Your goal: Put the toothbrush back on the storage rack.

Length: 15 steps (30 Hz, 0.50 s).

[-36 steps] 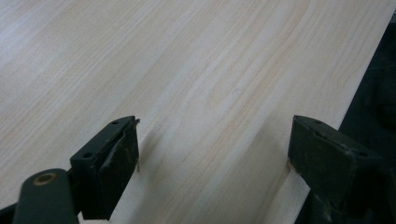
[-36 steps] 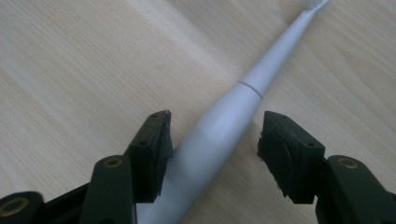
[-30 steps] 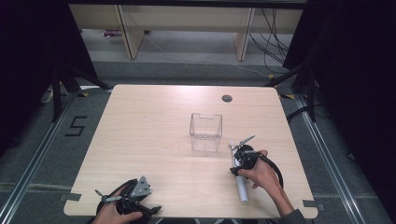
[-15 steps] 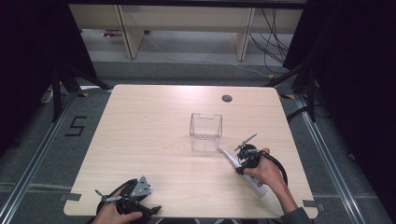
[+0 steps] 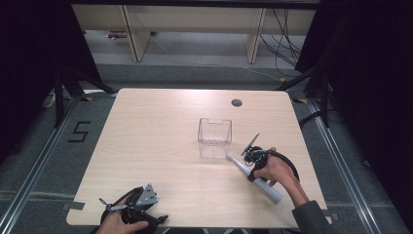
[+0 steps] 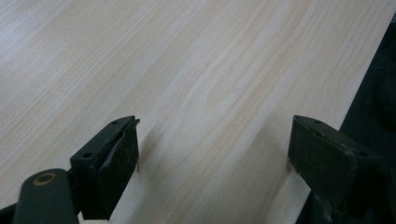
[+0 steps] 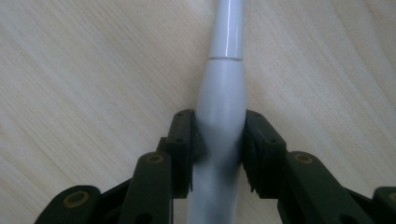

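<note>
A white, slender toothbrush-like handle (image 5: 271,193) lies slanted at the table's right front, its thin tip close to the clear plastic box (image 5: 214,135). My right gripper (image 5: 252,173) is shut on it; in the right gripper view both pads press the handle's thick body (image 7: 223,88) at the gripper (image 7: 219,140), having closed on it within the last second. The handle looks close above the wood; I cannot tell whether it touches. My left gripper (image 5: 157,219) rests at the front left edge, and its jaws (image 6: 215,158) stand wide open over bare wood.
The pale wooden table (image 5: 156,126) has a round cable hole (image 5: 236,103) at the back right. Its front edge runs close beside the left gripper (image 6: 327,140). Dark floor with rails and shelving surrounds the table.
The right jaws closed on the white handle, which swung from near upright in the picture to a slant, tip toward the clear box. The left gripper stayed still.
</note>
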Each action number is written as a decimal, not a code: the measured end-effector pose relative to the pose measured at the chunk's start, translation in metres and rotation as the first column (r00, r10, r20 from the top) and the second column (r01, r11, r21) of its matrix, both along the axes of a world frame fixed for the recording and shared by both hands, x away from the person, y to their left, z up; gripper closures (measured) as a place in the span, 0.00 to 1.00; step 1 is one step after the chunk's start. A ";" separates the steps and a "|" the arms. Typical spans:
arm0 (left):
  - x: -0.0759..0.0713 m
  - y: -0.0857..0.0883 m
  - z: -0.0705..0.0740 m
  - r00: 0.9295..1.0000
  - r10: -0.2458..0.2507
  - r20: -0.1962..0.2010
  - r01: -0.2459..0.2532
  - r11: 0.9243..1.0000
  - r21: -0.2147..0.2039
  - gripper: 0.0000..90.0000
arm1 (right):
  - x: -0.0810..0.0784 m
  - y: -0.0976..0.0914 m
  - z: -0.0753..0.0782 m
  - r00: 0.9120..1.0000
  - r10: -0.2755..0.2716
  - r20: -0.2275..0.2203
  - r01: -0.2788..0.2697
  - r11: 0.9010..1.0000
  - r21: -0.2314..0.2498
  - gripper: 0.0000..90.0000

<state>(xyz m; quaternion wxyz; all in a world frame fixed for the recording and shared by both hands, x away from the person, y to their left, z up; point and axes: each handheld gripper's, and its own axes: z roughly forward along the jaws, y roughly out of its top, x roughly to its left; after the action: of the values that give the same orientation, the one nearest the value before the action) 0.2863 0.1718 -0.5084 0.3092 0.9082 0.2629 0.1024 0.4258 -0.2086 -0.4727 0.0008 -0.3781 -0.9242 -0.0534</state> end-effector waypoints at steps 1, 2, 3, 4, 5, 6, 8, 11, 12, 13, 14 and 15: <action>0.000 0.000 0.000 1.000 0.001 0.000 -0.001 1.000 0.000 0.17 | 0.002 0.000 0.000 1.000 0.019 -0.001 -0.019 1.000 -0.005 0.73; 0.000 0.000 0.000 1.000 -0.003 -0.001 0.003 1.000 0.001 0.17 | 0.001 0.001 0.001 1.000 -0.002 -0.009 0.002 1.000 -0.014 0.73; 0.000 0.000 0.000 1.000 0.003 0.000 -0.003 1.000 -0.003 0.17 | 0.001 0.002 0.000 1.000 -0.005 -0.019 0.005 1.000 -0.015 0.73; 0.000 0.000 0.000 1.000 -0.002 0.000 0.002 1.000 0.002 0.17 | 0.003 0.001 0.000 1.000 0.029 -0.007 -0.029 0.999 -0.018 0.74; 0.000 0.000 0.000 1.000 0.002 0.000 -0.002 1.000 -0.003 0.17 | 0.003 0.000 0.000 0.999 0.032 -0.008 -0.032 0.999 -0.018 0.74; 0.000 0.000 0.000 1.000 0.002 0.000 -0.002 1.000 -0.001 0.17 | 0.003 0.000 0.000 0.999 0.034 -0.015 -0.034 0.999 -0.023 0.74; 0.000 0.000 0.000 1.000 0.001 0.000 -0.001 1.000 -0.001 0.17 | 0.003 0.000 0.000 1.000 0.016 -0.022 -0.017 0.999 -0.048 0.74; 0.000 0.000 0.000 1.000 0.011 0.006 -0.011 1.000 -0.014 0.17 | 0.004 -0.005 -0.001 0.998 0.054 -0.018 -0.054 0.998 -0.040 0.74; -0.001 0.000 0.000 1.000 0.016 0.009 -0.016 1.000 -0.017 0.17 | 0.003 -0.006 0.000 0.999 0.048 -0.024 -0.050 0.997 -0.059 0.74; 0.000 0.000 0.000 1.000 0.007 0.003 -0.007 1.000 -0.008 0.17 | 0.003 -0.006 0.000 0.999 0.043 -0.027 -0.045 0.998 -0.053 0.74; 0.000 0.000 -0.001 1.000 0.013 0.008 -0.013 1.000 -0.017 0.17 | 0.002 -0.007 0.001 0.999 0.031 -0.014 -0.032 0.996 -0.077 0.74; -0.001 0.000 0.000 1.000 0.013 0.010 -0.013 1.000 -0.016 0.17 | 0.003 -0.009 0.000 0.999 0.051 -0.011 -0.052 0.997 -0.058 0.74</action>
<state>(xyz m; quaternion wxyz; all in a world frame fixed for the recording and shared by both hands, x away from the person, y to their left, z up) 0.2856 0.1715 -0.5088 0.3169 0.9035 0.2681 0.1068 0.4291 -0.2180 -0.4725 -0.0044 -0.3544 -0.9347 -0.0246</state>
